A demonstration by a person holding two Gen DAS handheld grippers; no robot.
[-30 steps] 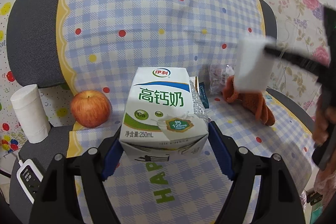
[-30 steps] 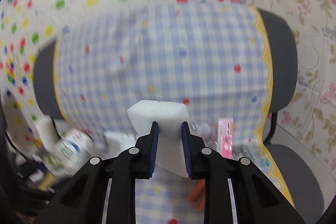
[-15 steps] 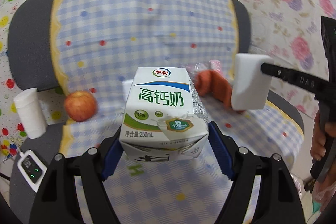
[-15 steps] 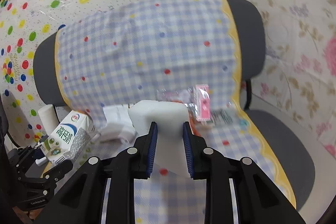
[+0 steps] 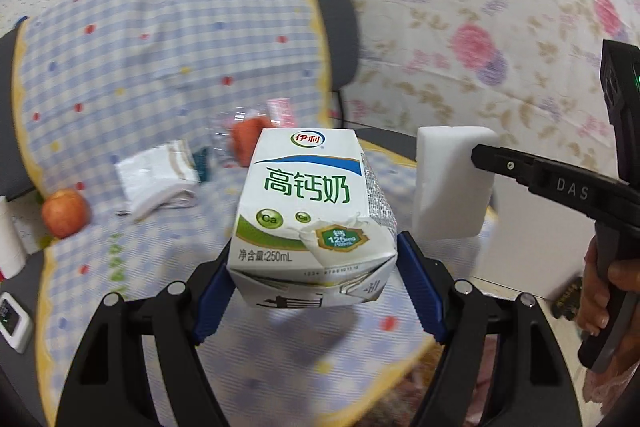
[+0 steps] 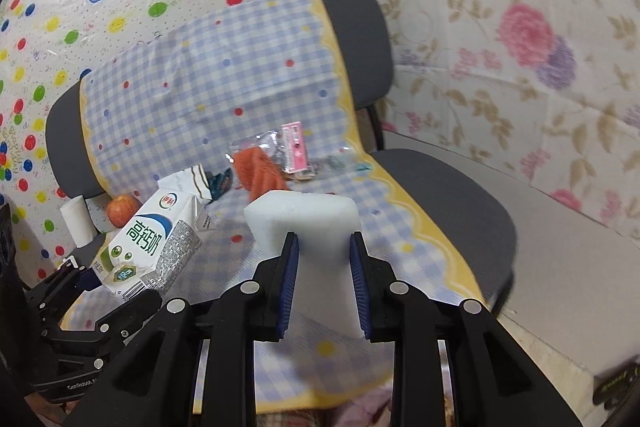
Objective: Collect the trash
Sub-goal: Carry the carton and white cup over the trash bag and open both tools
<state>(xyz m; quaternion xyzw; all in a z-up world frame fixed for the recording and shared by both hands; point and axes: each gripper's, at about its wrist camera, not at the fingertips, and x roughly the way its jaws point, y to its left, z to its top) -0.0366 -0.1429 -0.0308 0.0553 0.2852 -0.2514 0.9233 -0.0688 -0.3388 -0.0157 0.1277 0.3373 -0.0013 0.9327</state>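
Behind everything we see walls papered in coloured dots on one side and pink and purple flowers on the other, and in front of them a grey chair [image 6: 452, 187] draped with a blue-and-white checked cloth [image 6: 208, 75] edged in yellow. In our left gripper [image 5: 316, 287] we hold a white and green milk carton [image 5: 308, 211], its blue pads pressed against the carton's two sides, well above the seat. Our right gripper [image 6: 324, 279] holds a white foam block [image 6: 304, 223], squeezed in at the waist between narrow jaws that are easing apart a little while the pads remain on the foam. In the left wrist view the block sits just to the right of the carton, apart from it, and a hand [image 5: 604, 291] grips the right tool's handle at the frame edge. On the cloth near the seat back lie a folded white packet [image 5: 156, 175], an orange knitted thing [image 6: 258, 171], a clear wrapper with a pink card [image 6: 296, 147], and an apple [image 5: 64, 213] at the left edge. A white paper roll [image 6: 78, 221] stands beside the apple, off the cloth.
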